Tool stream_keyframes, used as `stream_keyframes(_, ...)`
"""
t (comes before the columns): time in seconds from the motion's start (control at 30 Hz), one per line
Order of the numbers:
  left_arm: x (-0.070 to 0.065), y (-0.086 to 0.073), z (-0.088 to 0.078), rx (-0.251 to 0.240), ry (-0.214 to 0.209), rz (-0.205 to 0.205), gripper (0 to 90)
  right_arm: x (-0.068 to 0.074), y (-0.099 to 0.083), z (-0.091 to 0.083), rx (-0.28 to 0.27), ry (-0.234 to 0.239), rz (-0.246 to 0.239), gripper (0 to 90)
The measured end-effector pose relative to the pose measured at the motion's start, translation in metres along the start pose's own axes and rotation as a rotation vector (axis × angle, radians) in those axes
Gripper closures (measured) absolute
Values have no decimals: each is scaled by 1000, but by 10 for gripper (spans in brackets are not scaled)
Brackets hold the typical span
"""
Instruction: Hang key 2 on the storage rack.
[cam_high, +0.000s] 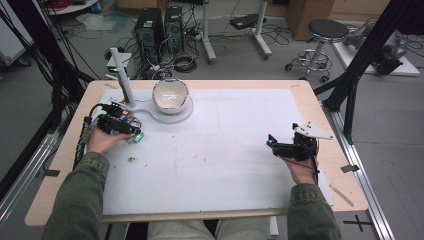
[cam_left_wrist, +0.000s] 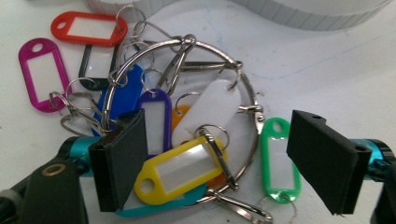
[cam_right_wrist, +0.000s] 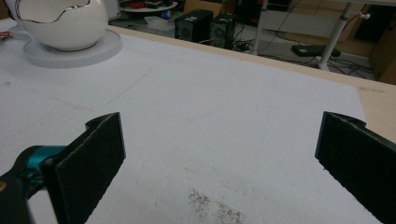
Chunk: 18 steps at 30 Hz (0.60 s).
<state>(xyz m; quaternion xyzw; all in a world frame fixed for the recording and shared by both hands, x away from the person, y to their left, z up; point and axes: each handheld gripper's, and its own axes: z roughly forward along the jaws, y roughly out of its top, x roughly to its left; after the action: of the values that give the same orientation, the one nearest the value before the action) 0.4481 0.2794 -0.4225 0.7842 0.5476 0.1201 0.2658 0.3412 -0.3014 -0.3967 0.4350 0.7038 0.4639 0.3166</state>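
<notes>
Your left gripper sits low over the bunch of key tags, jaws wide apart and straddling it, clamped on nothing. Nearest the jaws lie the yellow tag and a teal one half hidden beneath it, with the green tag just inside the right-hand jaw. These are thin plastic tags on small split rings, all threaded onto one large wire ring, so judge the bunch light, loose and floppy: the tags will slide and fan out, and smooth plastic may slip from the pads. The stiff part is the wire ring, or the metal clip crossing it, and that looks the surer place to take hold; pinch a single tag and the rest will dangle and swing. The bunch has no one heading: the white tag and the yellow one lie on a slant across the left gripper view, the purple tag and the green one run up and down in it, and the red tag lies crosswise at the far edge. In the high view the bunch rests at the left of the worktop, near the round base of the white bowl. Your right gripper rests well apart at the right side, jaws spread wide over bare sheet.
</notes>
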Motion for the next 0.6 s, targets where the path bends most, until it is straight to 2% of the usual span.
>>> stream_keyframes(0.07, 1, -1, 2, 1, 23, 5, 286, 0, 0, 0, 1, 1, 2, 7)
stream_keyframes(0.1, -1, -2, 1, -15, 56, 19, 343, 0, 0, 0, 2, 1, 2, 7)
stream_keyframes(0.13, -1, -2, -1, -25, 69, 23, 502, 0, 0, 0, 2, 1, 3, 7)
stream_keyframes(0.17, 0, -1, -2, -25, 53, 15, 637, 0, 0, 0, 4, 0, 3, 7)
stream_keyframes(0.23, 1, -2, -4, -32, 60, 23, 753, 0, 0, 0, 3, 1, 2, 7)
stream_keyframes(0.33, 1, -3, -6, -49, 57, 17, 815, 0, 0, 0, 0, 2, 5, 7)
stream_keyframes(0.4, 2, -5, -7, -69, 43, -1, 850, -2, 0, -1, -3, -2, 10, 7)
stream_keyframes(0.47, 3, -6, -6, -80, 34, -15, 857, -3, 0, -2, -7, -5, 11, 7)
stream_keyframes(0.6, 2, -5, -7, -80, 25, -18, 865, -3, 0, -2, -4, -7, 11, 7)
